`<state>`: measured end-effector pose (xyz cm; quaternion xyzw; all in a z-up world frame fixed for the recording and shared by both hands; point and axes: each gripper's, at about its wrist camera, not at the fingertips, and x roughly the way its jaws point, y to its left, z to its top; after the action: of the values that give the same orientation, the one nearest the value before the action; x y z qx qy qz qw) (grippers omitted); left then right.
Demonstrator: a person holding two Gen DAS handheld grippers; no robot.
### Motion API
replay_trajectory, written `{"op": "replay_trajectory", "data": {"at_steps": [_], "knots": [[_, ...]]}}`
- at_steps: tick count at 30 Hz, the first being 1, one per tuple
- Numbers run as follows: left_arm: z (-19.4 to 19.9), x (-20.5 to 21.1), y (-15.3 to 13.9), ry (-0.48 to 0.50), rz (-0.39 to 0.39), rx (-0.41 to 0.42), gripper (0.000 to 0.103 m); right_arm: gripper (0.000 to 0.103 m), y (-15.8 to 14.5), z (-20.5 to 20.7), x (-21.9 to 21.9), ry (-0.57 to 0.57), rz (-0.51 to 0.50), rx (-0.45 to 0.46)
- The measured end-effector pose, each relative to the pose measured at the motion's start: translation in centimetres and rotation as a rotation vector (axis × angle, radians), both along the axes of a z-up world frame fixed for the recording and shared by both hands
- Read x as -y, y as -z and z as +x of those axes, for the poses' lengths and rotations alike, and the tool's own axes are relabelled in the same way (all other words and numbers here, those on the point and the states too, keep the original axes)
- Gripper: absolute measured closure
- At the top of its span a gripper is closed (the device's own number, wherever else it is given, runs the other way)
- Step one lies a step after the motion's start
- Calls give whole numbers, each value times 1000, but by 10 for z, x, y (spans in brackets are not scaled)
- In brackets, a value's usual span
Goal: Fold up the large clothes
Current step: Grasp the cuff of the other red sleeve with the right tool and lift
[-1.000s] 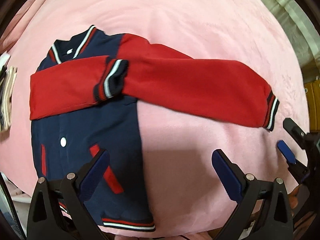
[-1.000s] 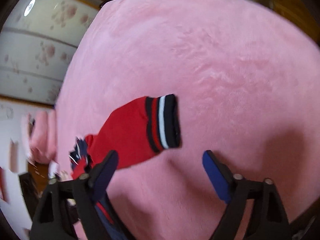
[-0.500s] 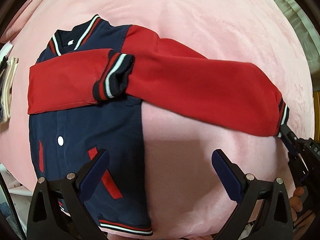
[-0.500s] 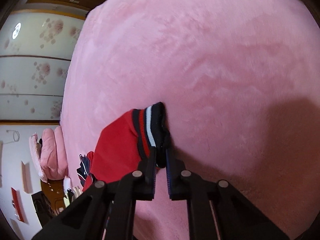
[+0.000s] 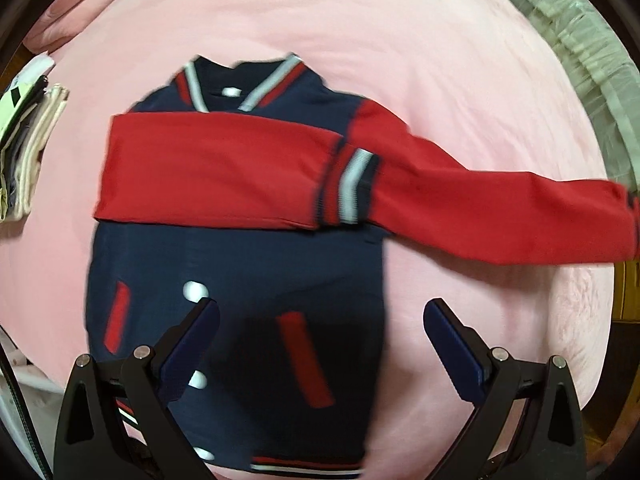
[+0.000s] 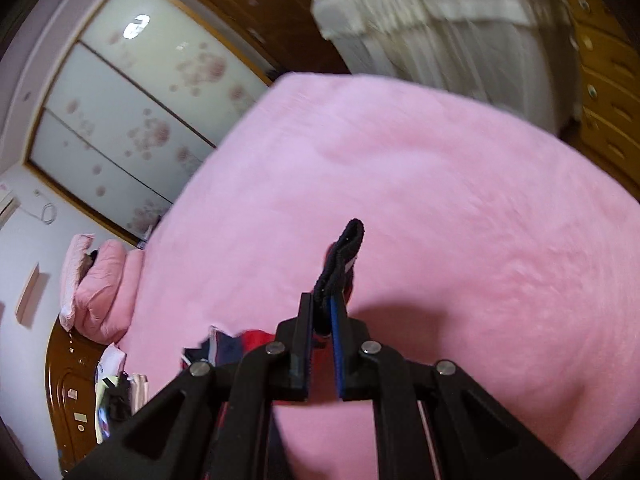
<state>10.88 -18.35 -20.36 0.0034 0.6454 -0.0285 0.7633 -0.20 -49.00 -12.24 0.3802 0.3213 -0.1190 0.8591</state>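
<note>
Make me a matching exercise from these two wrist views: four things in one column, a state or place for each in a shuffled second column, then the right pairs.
Things:
1. left tongs
2. right tongs
3. folded sleeve
4. stack of folded clothes

States or places:
A. lies flat across the chest of the jacket
B. shut on the dark ribbed cuff of the other sleeve
C. at the edge of the pink blanket, apart from the jacket
D. open above the jacket's lower part, holding nothing

Pairs: 1-D, 2-B, 3-A, 4-C

Navy jacket (image 5: 240, 264) flat, one red sleeve (image 5: 500, 216) outstretched.
</note>
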Motion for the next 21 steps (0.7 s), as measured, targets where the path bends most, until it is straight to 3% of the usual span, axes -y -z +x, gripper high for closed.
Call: {"op": "replay_trajectory", "data": {"at_steps": [6, 11, 17, 21], "knots": [[2, -79, -24, 15, 5, 60, 2, 95, -48, 24, -58, 1, -31, 125], [14, -158, -32, -40, -29, 72, 2, 95, -73, 57, -133, -87, -47, 172], [26, -234, -33, -101, -37, 100, 2, 95, -66, 96, -229, -220, -44, 140], [29, -278, -31, -146, -34, 116, 2, 95, -40, 119, -285, -319, -45, 59]]}}
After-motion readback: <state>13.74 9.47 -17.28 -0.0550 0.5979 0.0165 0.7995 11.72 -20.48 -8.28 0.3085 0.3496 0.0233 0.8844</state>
